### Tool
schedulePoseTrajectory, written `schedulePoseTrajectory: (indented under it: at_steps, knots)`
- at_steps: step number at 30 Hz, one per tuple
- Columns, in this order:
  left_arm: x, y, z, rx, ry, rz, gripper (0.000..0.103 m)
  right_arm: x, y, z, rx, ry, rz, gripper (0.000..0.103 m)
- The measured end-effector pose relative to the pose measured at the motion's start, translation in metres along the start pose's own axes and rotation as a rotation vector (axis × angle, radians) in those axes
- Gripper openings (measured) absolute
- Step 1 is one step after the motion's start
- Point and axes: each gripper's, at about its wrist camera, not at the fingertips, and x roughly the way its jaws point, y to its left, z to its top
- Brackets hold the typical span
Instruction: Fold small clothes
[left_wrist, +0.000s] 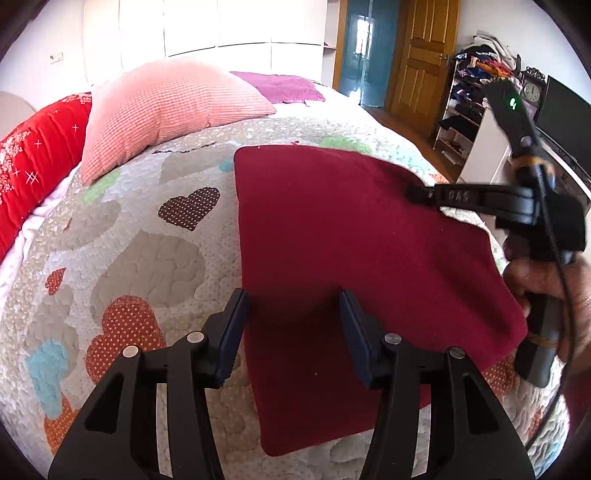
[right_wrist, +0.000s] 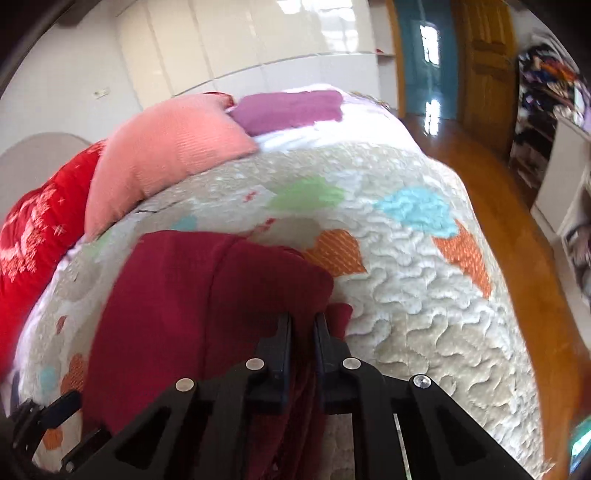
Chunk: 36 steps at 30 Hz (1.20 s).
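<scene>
Right now our left gripper (left_wrist: 293, 295) hovers with its fingers spread wide over the near edge of the maroon garment (left_wrist: 351, 251), gripping nothing. At about three o'clock our right gripper (right_wrist: 303, 321) has its fingers clamped on the garment's right edge, a fold of cloth bunched between them. The garment lies mostly flat on the heart-patterned quilt (left_wrist: 147, 229). Farther off, at eleven o'clock, sits the pink pillow (left_wrist: 166, 107). We judge the risk is dragging: pulling with one side unpinned could slide the whole piece and skew the fold.
</scene>
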Motion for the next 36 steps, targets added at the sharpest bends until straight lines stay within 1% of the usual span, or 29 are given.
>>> schedulePoseTrajectory:
  at_steps: [2, 3, 4, 5, 6, 7, 8, 9, 11, 12, 13, 16, 17, 18, 19, 20, 21, 22, 23, 24, 25, 28, 30, 31, 32, 33, 34, 35, 36]
  knots:
    - [-0.003, 0.003, 0.001, -0.007, -0.002, -0.002, 0.051, -0.006, -0.008, -0.003, 0.034, -0.011, 0.055, 0.009]
    - [-0.005, 0.006, 0.002, -0.012, -0.004, -0.011, 0.051, -0.011, -0.011, -0.003, 0.054, -0.016, 0.083, 0.013]
    - [-0.006, 0.011, 0.003, -0.025, -0.009, -0.024, 0.051, -0.021, -0.018, -0.007, 0.093, -0.018, 0.132, 0.029]
    - [-0.006, 0.016, 0.005, -0.041, -0.013, -0.039, 0.051, -0.027, -0.021, -0.01, 0.12, -0.016, 0.159, 0.045]
    - [-0.006, 0.023, 0.007, -0.068, -0.015, -0.061, 0.051, -0.033, -0.026, -0.016, 0.142, -0.014, 0.183, 0.075]
    - [-0.004, 0.032, 0.009, -0.112, -0.013, -0.094, 0.053, -0.039, -0.031, -0.022, 0.165, -0.015, 0.21, 0.081]
    - [-0.002, 0.037, 0.01, -0.14, -0.01, -0.119, 0.062, -0.043, -0.034, -0.03, 0.185, -0.019, 0.252, 0.081]
    - [0.002, 0.046, 0.012, -0.198, -0.004, -0.172, 0.069, -0.045, -0.037, -0.037, 0.197, -0.009, 0.292, 0.081]
    - [0.011, 0.056, 0.013, -0.269, 0.012, -0.246, 0.07, -0.039, -0.039, -0.046, 0.22, 0.026, 0.338, 0.081]
    - [0.016, 0.057, 0.014, -0.28, 0.028, -0.26, 0.07, -0.033, -0.041, -0.049, 0.242, 0.042, 0.36, 0.081]
    - [0.023, 0.057, 0.014, -0.283, 0.055, -0.276, 0.07, -0.026, -0.044, -0.052, 0.27, 0.055, 0.393, 0.083]
    - [0.041, 0.05, 0.013, -0.265, 0.099, -0.325, 0.07, -0.006, -0.042, -0.056, 0.312, 0.084, 0.49, 0.084]
    - [0.046, 0.047, 0.012, -0.263, 0.103, -0.326, 0.07, -0.003, -0.04, -0.056, 0.306, 0.083, 0.495, 0.082]
    - [0.049, 0.043, 0.011, -0.259, 0.099, -0.333, 0.07, -0.001, -0.036, -0.056, 0.291, 0.078, 0.491, 0.064]
    - [0.049, 0.041, 0.01, -0.251, 0.09, -0.331, 0.07, -0.001, -0.031, -0.056, 0.276, 0.079, 0.492, 0.055]
    - [0.046, 0.04, 0.01, -0.24, 0.083, -0.326, 0.066, -0.001, -0.028, -0.056, 0.268, 0.082, 0.485, 0.052]
    - [0.041, 0.04, 0.011, -0.232, 0.074, -0.332, 0.058, -0.006, -0.023, -0.055, 0.249, 0.079, 0.474, 0.045]
    - [0.035, 0.04, 0.011, -0.228, 0.067, -0.342, 0.054, -0.01, -0.021, -0.054, 0.231, 0.076, 0.474, 0.042]
    - [0.024, 0.04, 0.01, -0.219, 0.064, -0.354, 0.05, -0.019, -0.018, -0.054, 0.219, 0.075, 0.491, 0.042]
    - [0.013, 0.039, 0.009, -0.203, 0.064, -0.361, 0.05, -0.026, -0.015, -0.054, 0.217, 0.079, 0.514, 0.041]
    - [-0.003, 0.038, 0.007, -0.18, 0.053, -0.358, 0.05, -0.037, -0.01, -0.057, 0.208, 0.084, 0.542, 0.041]
    - [-0.052, 0.039, -0.015, -0.107, 0.035, -0.324, 0.05, -0.066, 0.012, -0.078, 0.139, 0.125, 0.562, 0.041]
    - [-0.074, 0.042, -0.036, -0.078, 0.05, -0.279, 0.05, -0.078, 0.027, -0.096, 0.1, 0.151, 0.587, 0.042]
    - [-0.08, 0.043, -0.048, -0.063, 0.068, -0.255, 0.05, -0.083, 0.036, -0.109, 0.075, 0.169, 0.583, 0.044]
    - [-0.083, 0.043, -0.061, -0.05, 0.093, -0.232, 0.05, -0.084, 0.04, -0.116, 0.055, 0.181, 0.566, 0.046]
    - [-0.084, 0.043, -0.073, -0.042, 0.118, -0.212, 0.05, -0.085, 0.047, -0.126, 0.019, 0.198, 0.511, 0.054]
    - [-0.084, 0.043, -0.082, -0.035, 0.126, -0.184, 0.051, -0.088, 0.05, -0.133, -0.009, 0.205, 0.452, 0.056]
    - [-0.086, 0.043, -0.089, -0.034, 0.106, -0.162, 0.054, -0.096, 0.051, -0.138, -0.03, 0.182, 0.408, 0.056]
    - [-0.092, 0.044, -0.094, -0.04, 0.073, -0.137, 0.055, -0.108, 0.051, -0.141, -0.035, 0.152, 0.404, 0.056]
